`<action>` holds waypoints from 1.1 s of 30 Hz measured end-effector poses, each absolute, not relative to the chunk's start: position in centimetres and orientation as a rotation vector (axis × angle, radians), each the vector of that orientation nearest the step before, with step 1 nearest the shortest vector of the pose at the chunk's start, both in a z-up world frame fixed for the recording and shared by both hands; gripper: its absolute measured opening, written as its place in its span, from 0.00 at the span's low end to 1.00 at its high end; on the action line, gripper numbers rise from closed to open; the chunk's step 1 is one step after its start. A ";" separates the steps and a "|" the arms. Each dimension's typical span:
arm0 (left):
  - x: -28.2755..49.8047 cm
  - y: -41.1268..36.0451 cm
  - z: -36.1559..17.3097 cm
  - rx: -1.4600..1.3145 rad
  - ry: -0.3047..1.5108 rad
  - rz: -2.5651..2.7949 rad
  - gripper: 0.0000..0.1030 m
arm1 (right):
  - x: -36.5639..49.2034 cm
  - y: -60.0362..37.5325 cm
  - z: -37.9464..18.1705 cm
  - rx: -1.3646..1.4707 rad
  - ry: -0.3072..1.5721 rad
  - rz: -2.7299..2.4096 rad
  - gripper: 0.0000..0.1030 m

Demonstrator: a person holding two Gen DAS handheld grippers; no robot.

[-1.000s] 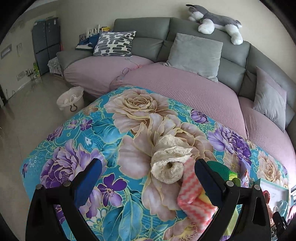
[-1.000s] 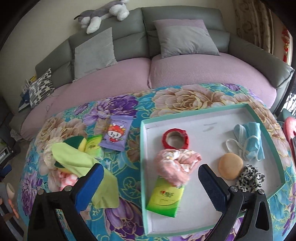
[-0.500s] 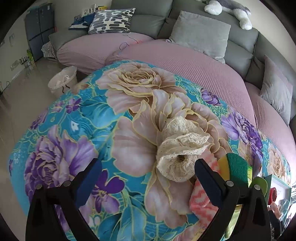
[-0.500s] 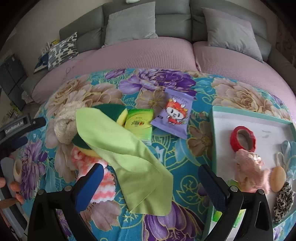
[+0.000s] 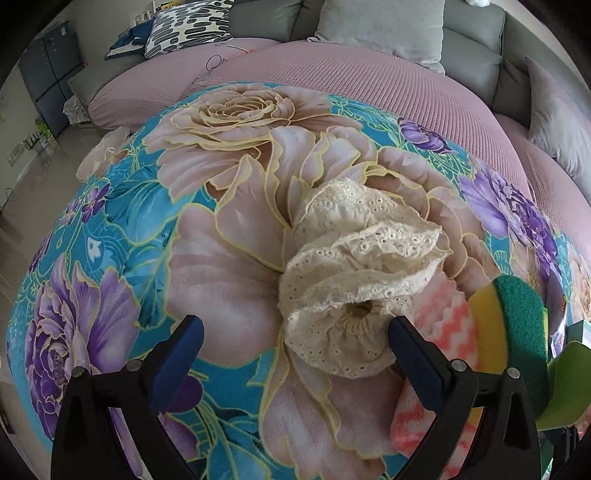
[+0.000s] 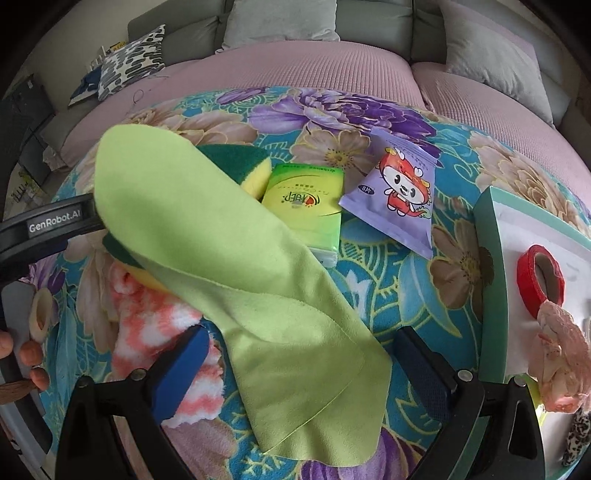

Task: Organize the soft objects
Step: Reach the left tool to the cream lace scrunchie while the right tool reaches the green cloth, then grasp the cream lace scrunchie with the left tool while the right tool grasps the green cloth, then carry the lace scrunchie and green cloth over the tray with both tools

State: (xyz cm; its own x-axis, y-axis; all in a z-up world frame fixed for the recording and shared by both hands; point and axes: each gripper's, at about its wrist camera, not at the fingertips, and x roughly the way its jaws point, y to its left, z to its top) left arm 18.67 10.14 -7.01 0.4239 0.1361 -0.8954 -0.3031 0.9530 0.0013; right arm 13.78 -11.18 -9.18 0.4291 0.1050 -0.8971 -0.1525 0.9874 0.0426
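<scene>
A cream lace scrunchie (image 5: 354, 280) lies on the floral blanket (image 5: 147, 206). My left gripper (image 5: 295, 354) is open, its right finger beside the scrunchie's lower edge. A pink-and-white knit cloth (image 5: 443, 325) and a yellow-green sponge (image 5: 513, 321) lie to its right. In the right wrist view a lime green cloth (image 6: 240, 266) drapes over the sponge (image 6: 236, 158) and the knit cloth (image 6: 159, 332). My right gripper (image 6: 303, 373) is open with the green cloth's lower part between its fingers. A teal-rimmed tray (image 6: 491, 280) at right holds a red tape roll (image 6: 543, 280) and a pink scrunchie (image 6: 561, 362).
A green tissue pack (image 6: 306, 199) and a purple cartoon packet (image 6: 399, 188) lie on the blanket behind the cloth. A leopard scrunchie (image 6: 576, 432) sits in the tray. The pink-covered sofa (image 5: 369, 92) with grey cushions (image 5: 380, 29) is behind. The other gripper's body (image 6: 48, 229) is at left.
Both grippers moved forward and down. The left closed in on the lace scrunchie. The right swung left from the tray onto the green cloth. Both stayed open.
</scene>
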 end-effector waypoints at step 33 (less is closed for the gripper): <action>16.9 10.9 -0.9 -0.274 0.906 0.220 0.04 | 13.4 -16.8 -4.5 0.082 0.961 0.120 0.14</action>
State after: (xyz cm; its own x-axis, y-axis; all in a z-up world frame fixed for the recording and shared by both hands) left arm 16.89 10.93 -0.94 0.5984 0.0720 -0.7979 -0.3011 0.9432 -0.1407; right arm 13.38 -16.79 -4.48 0.5669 0.1386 -0.8120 -0.0660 0.9902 0.1230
